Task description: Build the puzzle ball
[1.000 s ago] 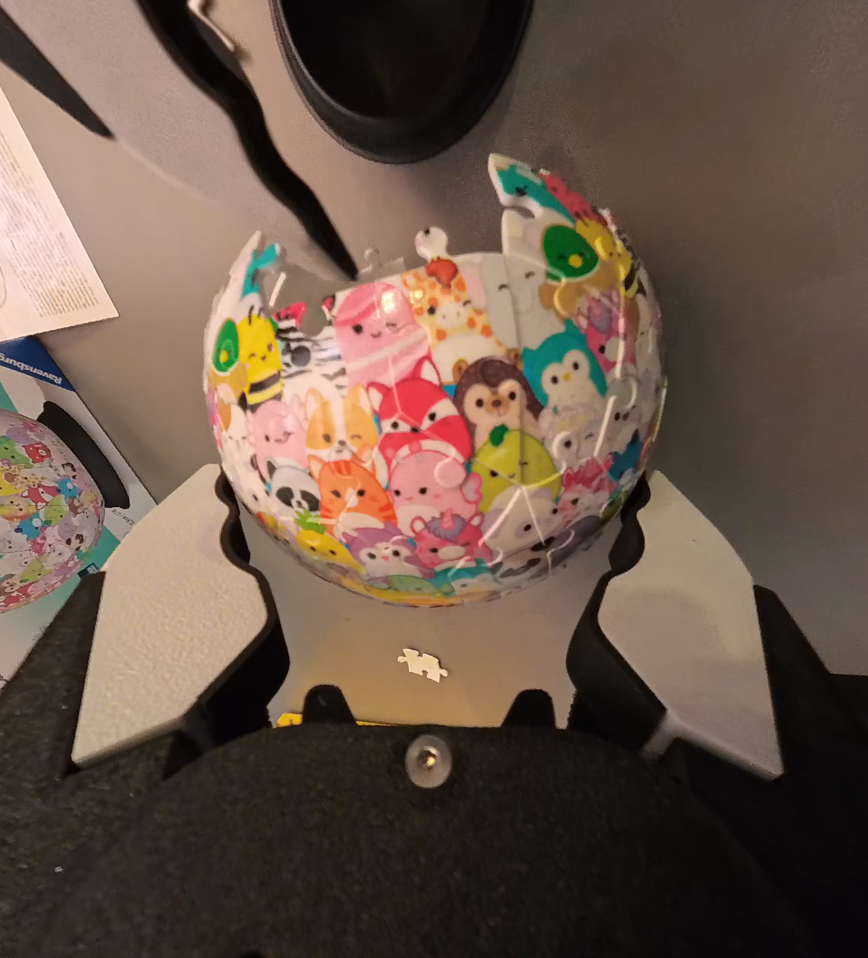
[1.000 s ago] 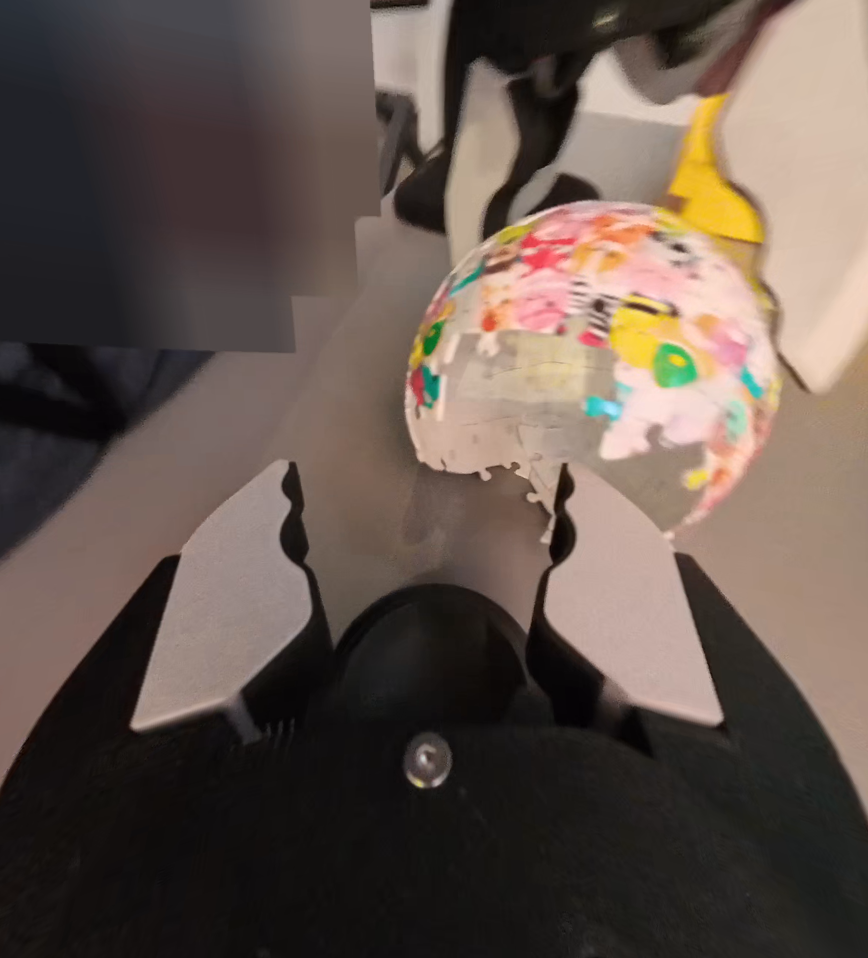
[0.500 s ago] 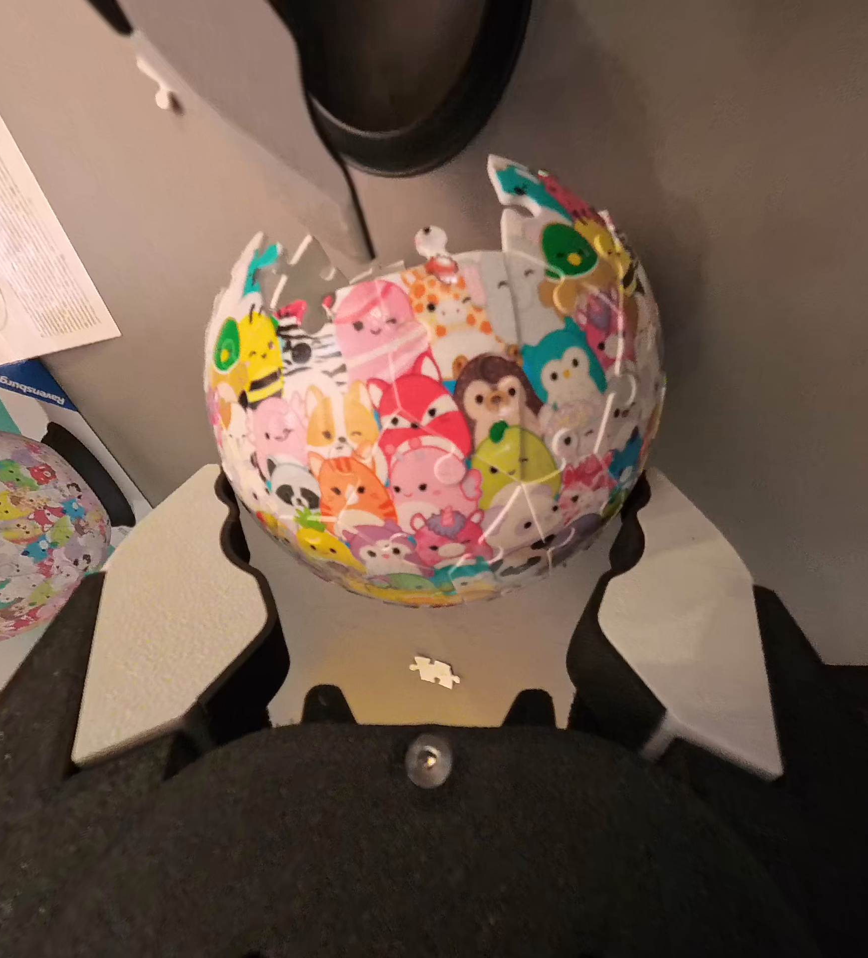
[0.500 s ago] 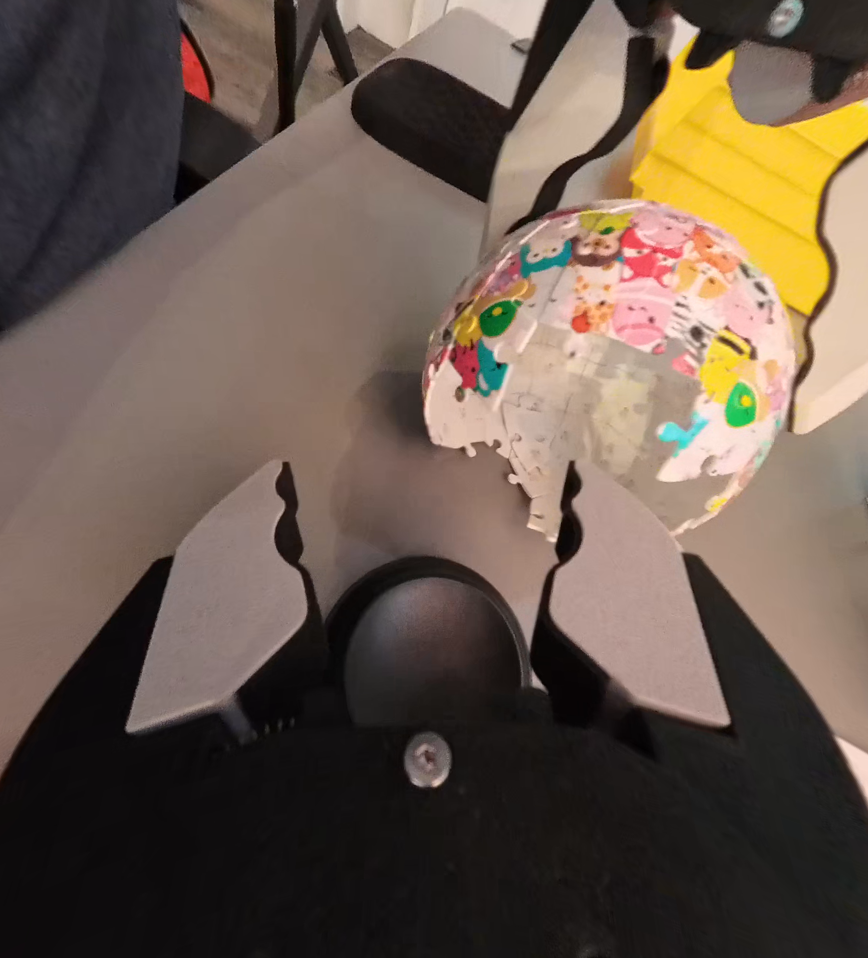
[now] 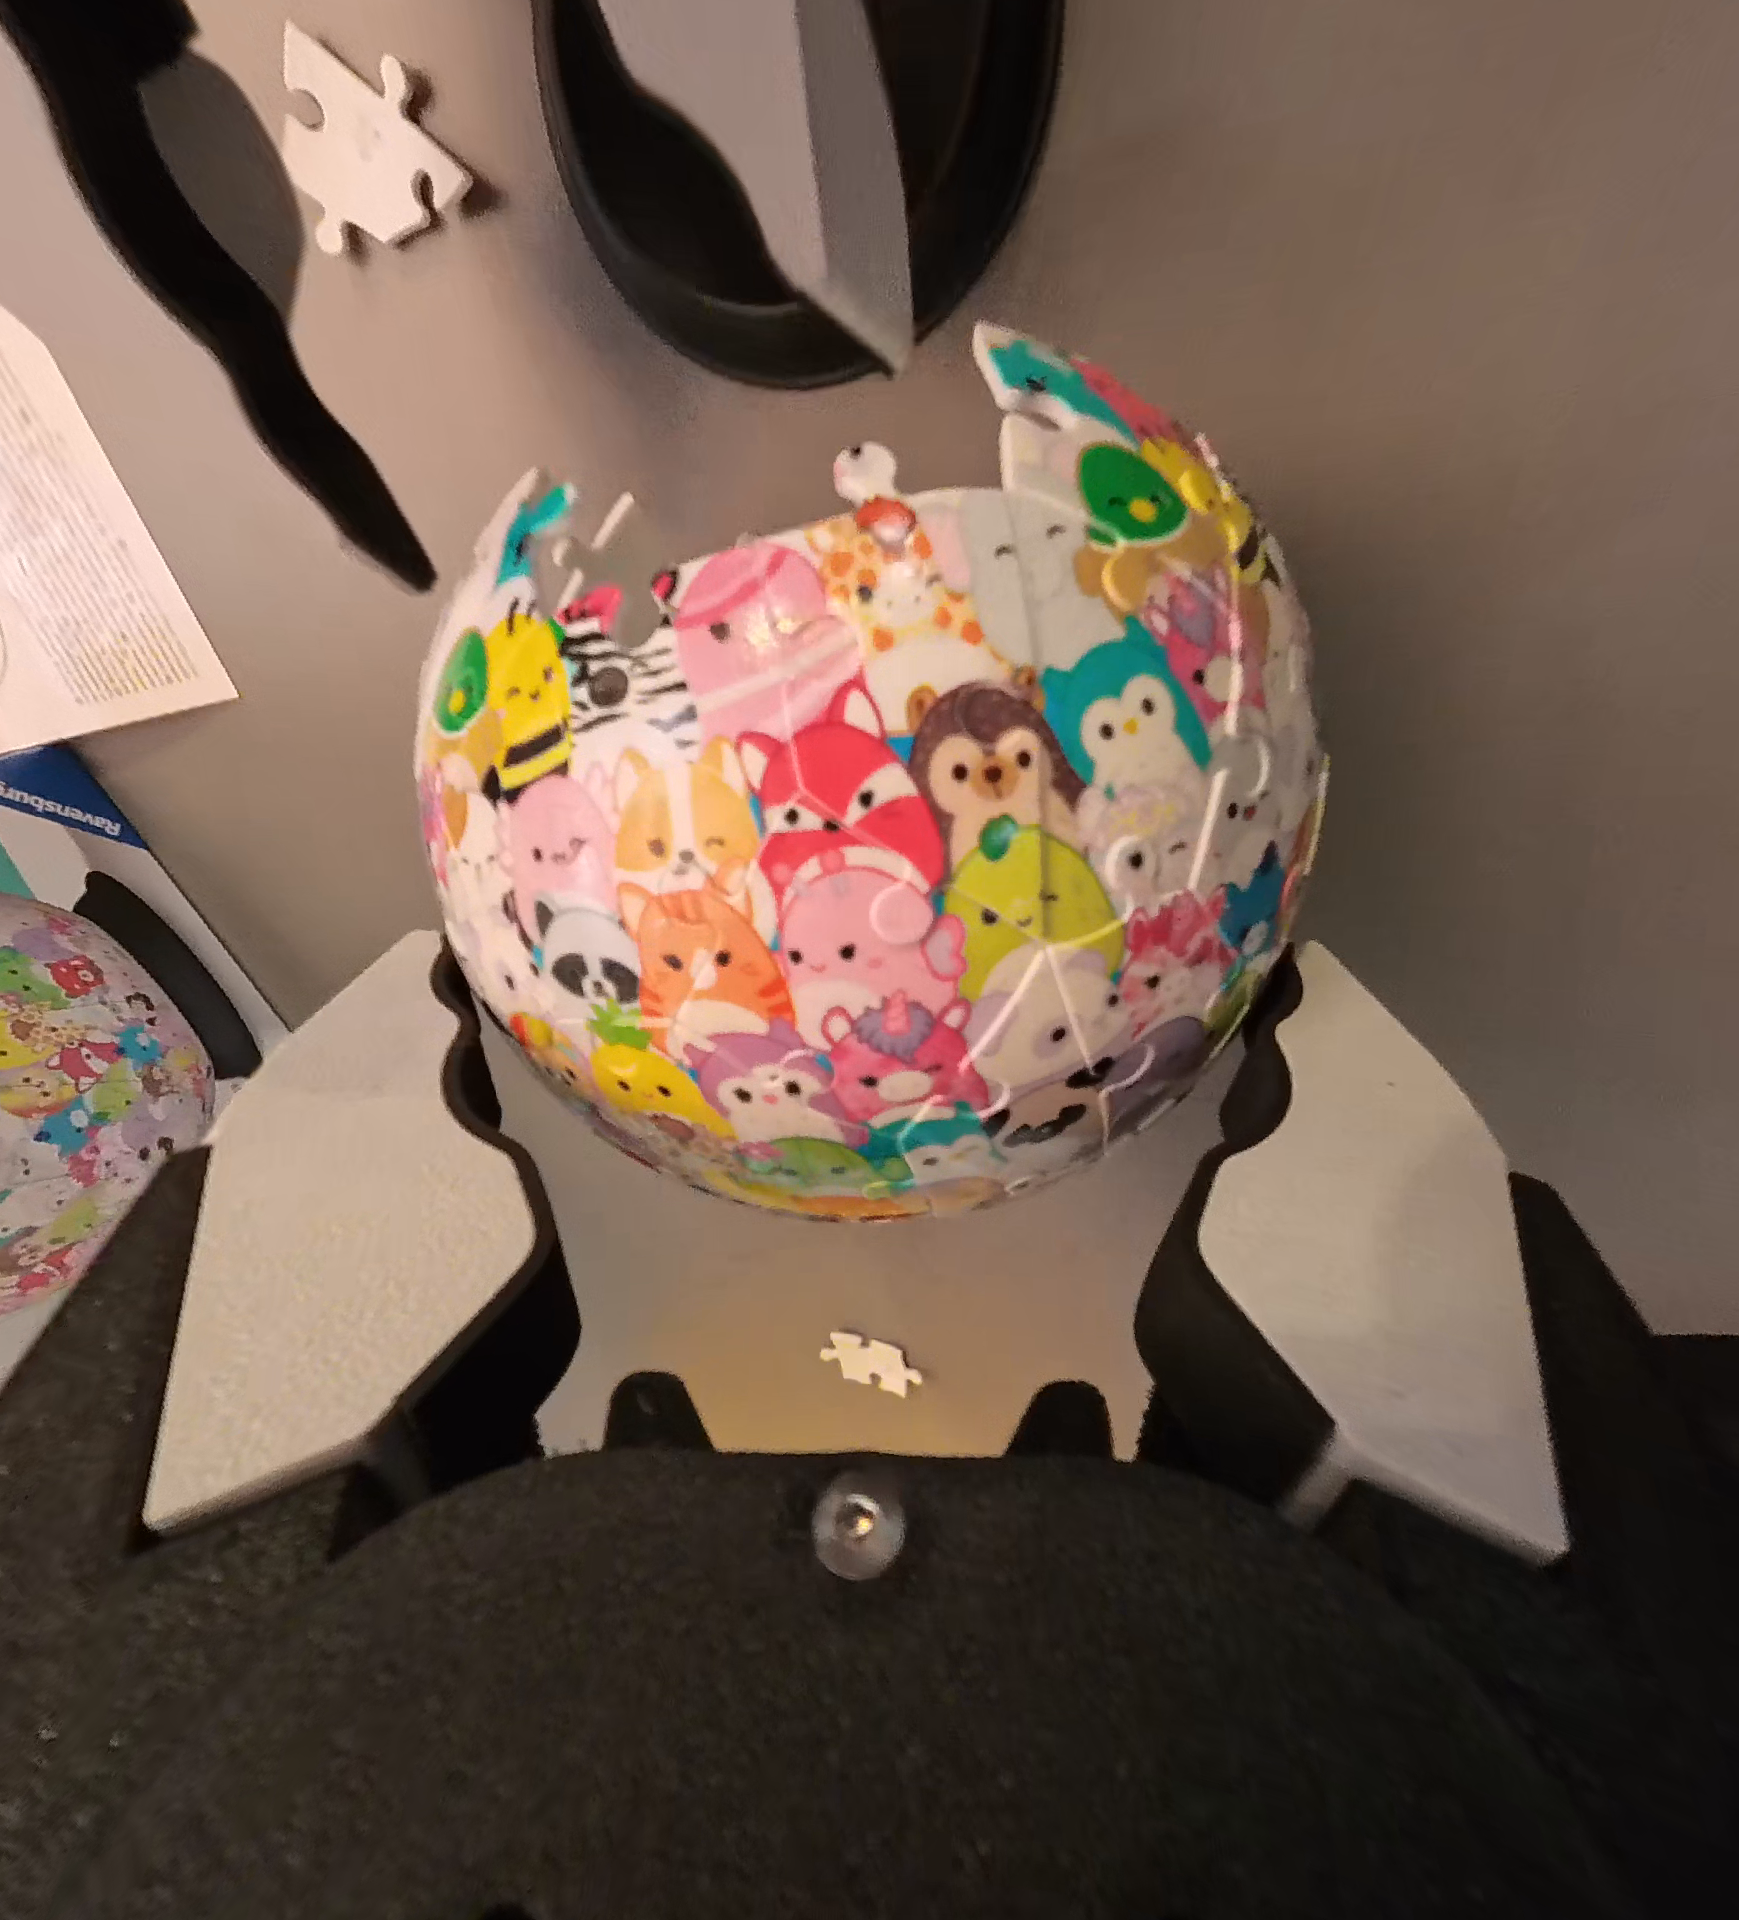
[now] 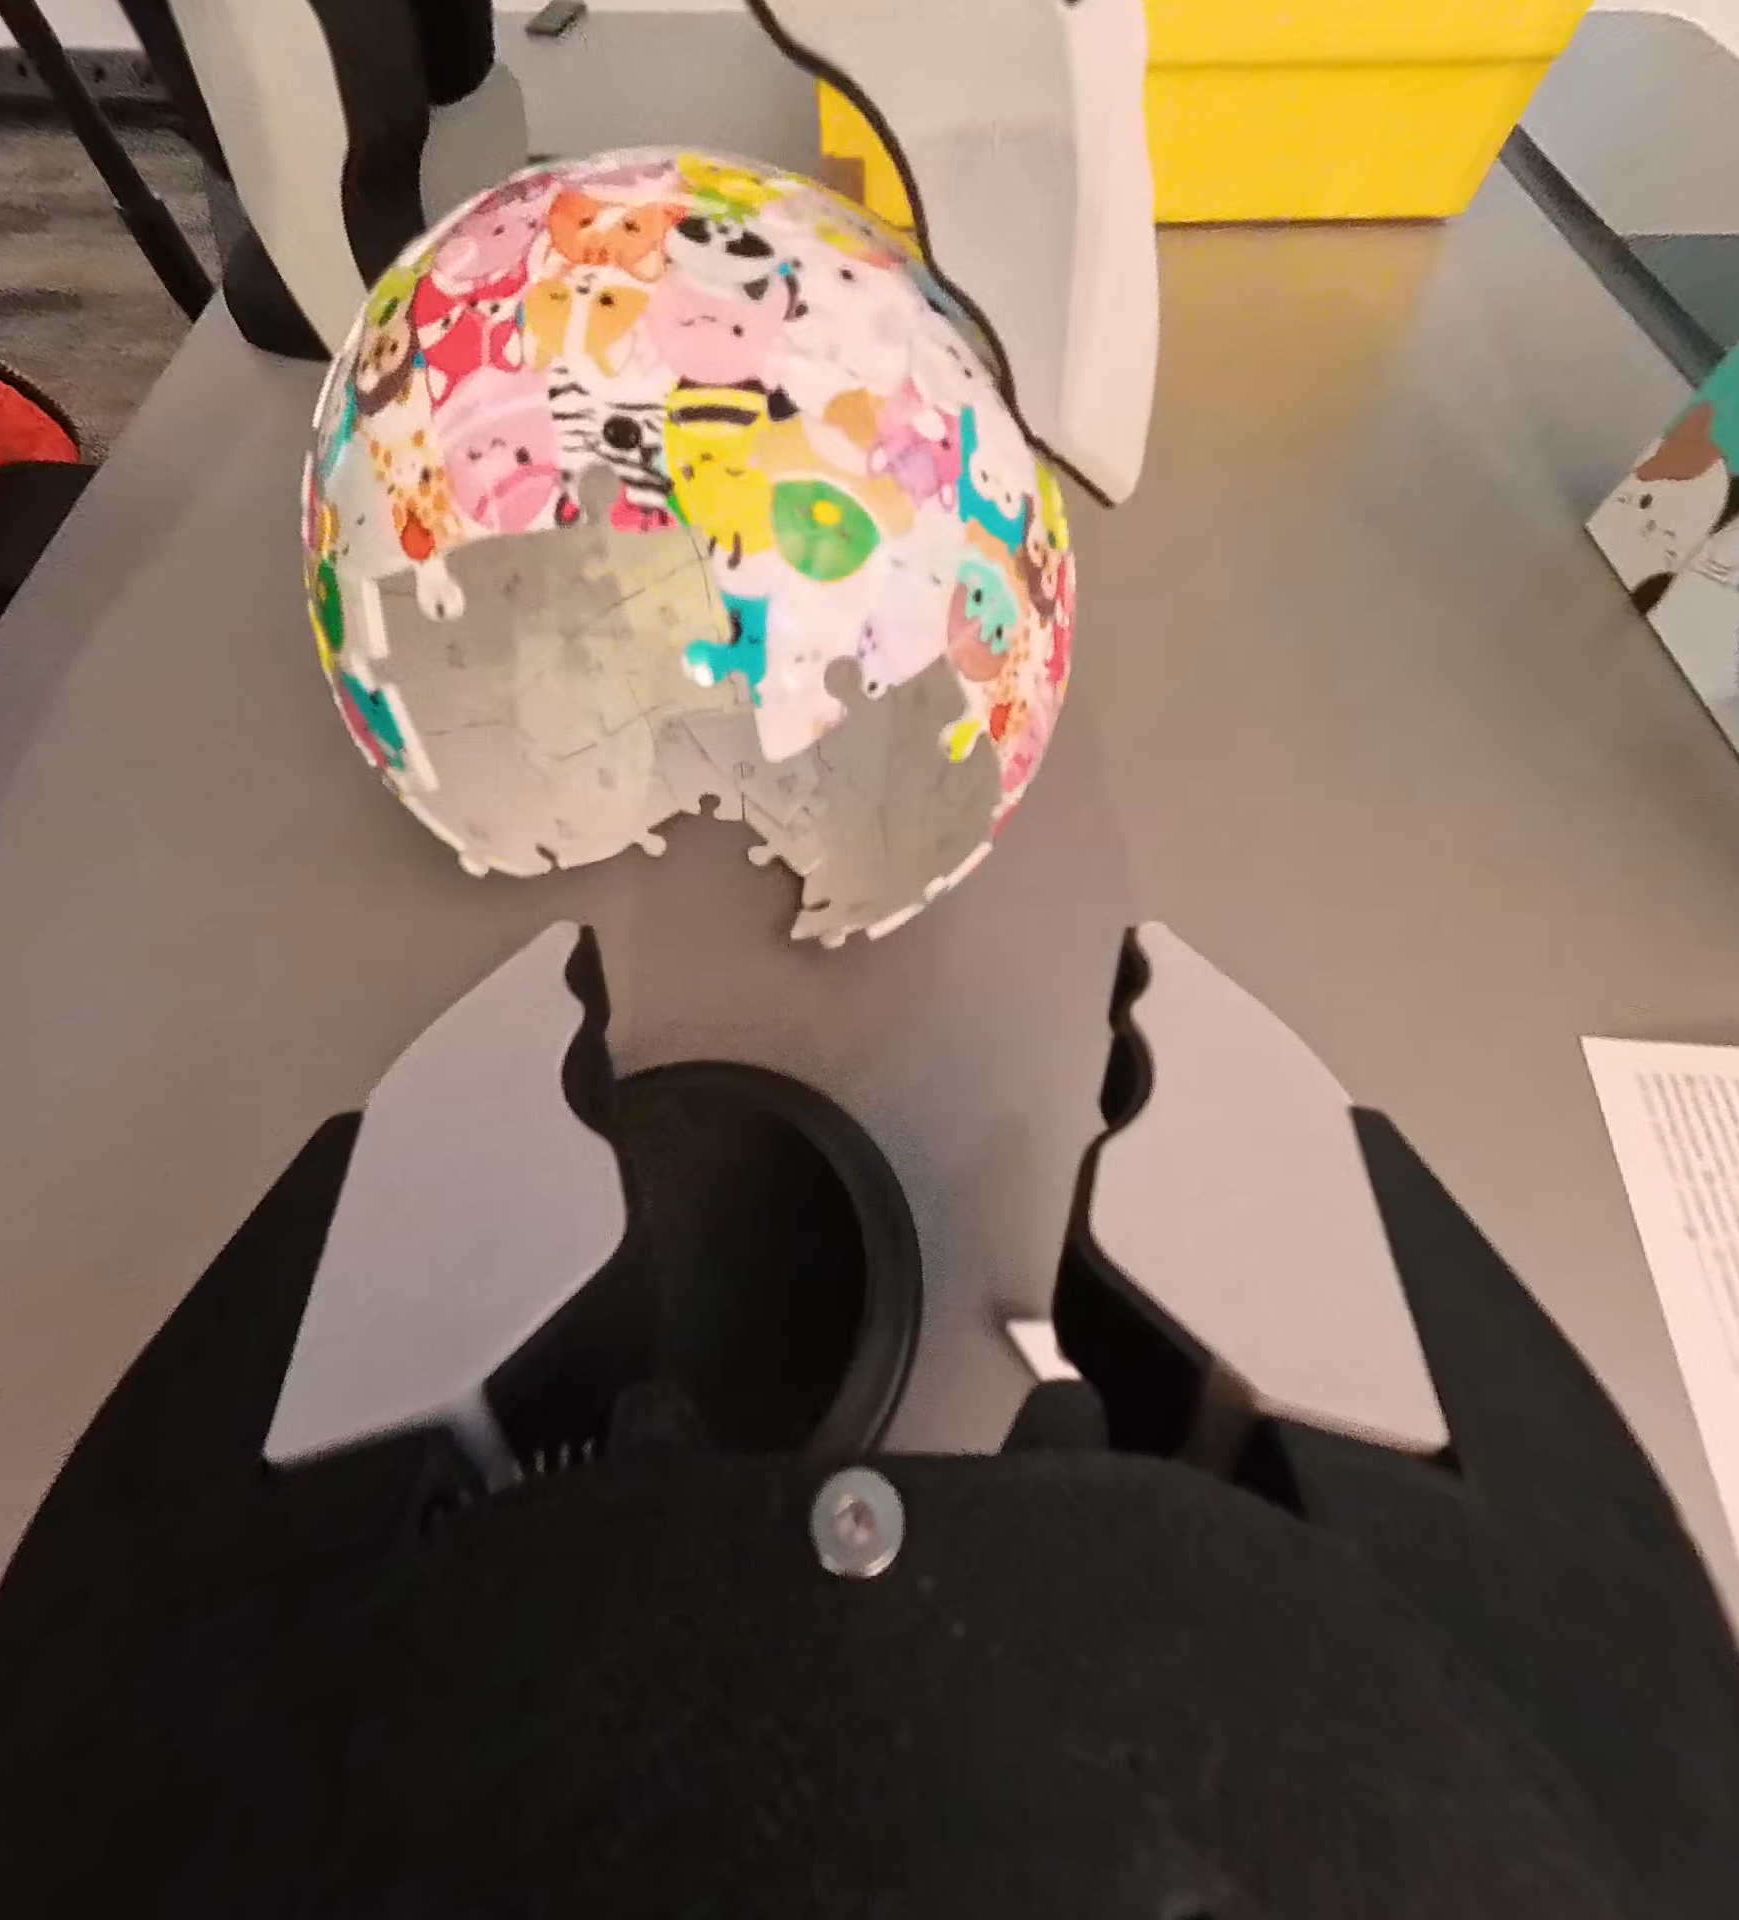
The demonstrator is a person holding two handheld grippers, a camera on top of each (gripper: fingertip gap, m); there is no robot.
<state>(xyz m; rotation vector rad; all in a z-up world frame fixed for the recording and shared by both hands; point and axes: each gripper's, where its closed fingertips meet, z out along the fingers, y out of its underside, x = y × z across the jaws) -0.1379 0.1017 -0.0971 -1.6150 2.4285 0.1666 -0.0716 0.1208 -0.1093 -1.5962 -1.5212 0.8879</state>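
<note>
The partly built puzzle ball (image 5: 844, 831), printed with colourful cartoon animals, is gripped between my left gripper's (image 5: 865, 987) white fingers, open side up. In the right wrist view the ball (image 6: 688, 436) shows its grey inside through a jagged gap. My right gripper (image 6: 854, 987) is open and empty, just short of that gap, above a black ring stand (image 6: 823, 1247). A loose white piece (image 5: 366, 145) lies on the table between the right gripper's fingers; it also shows in the right wrist view (image 6: 1036, 1351). Another loose piece (image 5: 870, 1361) lies under the ball.
The puzzle box (image 5: 23, 1039) and a printed instruction sheet (image 5: 34, 540) lie to the left of the ball. A yellow bin (image 6: 1312, 104) stands at the far table edge. The grey table (image 6: 1364, 727) carries everything. The tips of one gripper are about 9 centimetres away from the tips of the other.
My right gripper has swung round to face the ball's open gap squarely and sits over the black ring stand. The left gripper keeps holding the ball in place.
</note>
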